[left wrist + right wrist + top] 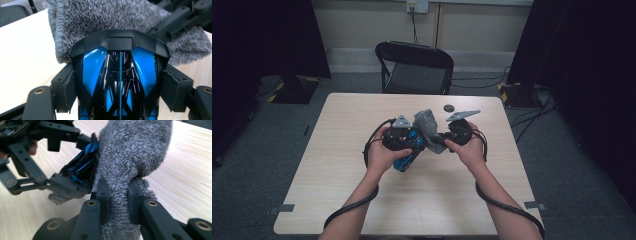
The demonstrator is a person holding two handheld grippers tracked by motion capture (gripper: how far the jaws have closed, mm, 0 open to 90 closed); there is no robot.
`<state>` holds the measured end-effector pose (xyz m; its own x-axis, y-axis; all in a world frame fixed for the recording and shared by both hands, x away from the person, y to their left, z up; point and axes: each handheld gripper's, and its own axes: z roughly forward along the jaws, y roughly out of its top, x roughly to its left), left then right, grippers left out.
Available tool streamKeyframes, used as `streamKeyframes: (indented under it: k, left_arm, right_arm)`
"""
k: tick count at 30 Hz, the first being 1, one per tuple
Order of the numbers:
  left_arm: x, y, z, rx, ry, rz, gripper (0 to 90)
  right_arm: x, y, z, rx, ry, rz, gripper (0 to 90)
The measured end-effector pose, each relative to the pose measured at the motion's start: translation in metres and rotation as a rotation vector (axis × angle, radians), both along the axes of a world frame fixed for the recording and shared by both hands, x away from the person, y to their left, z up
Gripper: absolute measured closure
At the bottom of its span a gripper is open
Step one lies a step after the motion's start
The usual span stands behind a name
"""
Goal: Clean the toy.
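A blue and black toy car [408, 152] is held above the table, with my left gripper [411, 141] shut on it. In the left gripper view both pads press the sides of the car [120, 75], whose black rear wing faces away from me. My right gripper [435, 143] is shut on a grey terry cloth [426, 122]. In the right gripper view the cloth [132, 152] is pinched between the jaws of my right gripper [117, 195] and lies against the car [82, 162]. The cloth [100, 20] drapes over the car's far end.
The light wooden table [362, 200] carries a small dark round object [449, 107] near its far edge. A black folding chair [414, 67] stands behind the table. Dark curtains and stand bases flank both sides.
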<state>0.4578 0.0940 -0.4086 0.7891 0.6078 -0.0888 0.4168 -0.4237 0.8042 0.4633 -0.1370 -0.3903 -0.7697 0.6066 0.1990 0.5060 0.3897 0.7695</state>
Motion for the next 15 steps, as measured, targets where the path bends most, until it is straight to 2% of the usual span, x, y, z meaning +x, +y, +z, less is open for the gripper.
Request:
streamKeyframes:
  k: [8,15]
  left_arm:
    - [0.0,-0.001,0.001,-0.008,-0.002,-0.002,25.5]
    - [0.004,-0.001,0.003,-0.004,0.0,0.014,25.5]
  right_arm:
    - [-0.002,-0.001,-0.013,0.008,0.023,0.001,75.7]
    - [-0.006,0.007,-0.024,-0.009,0.034,0.035,75.7]
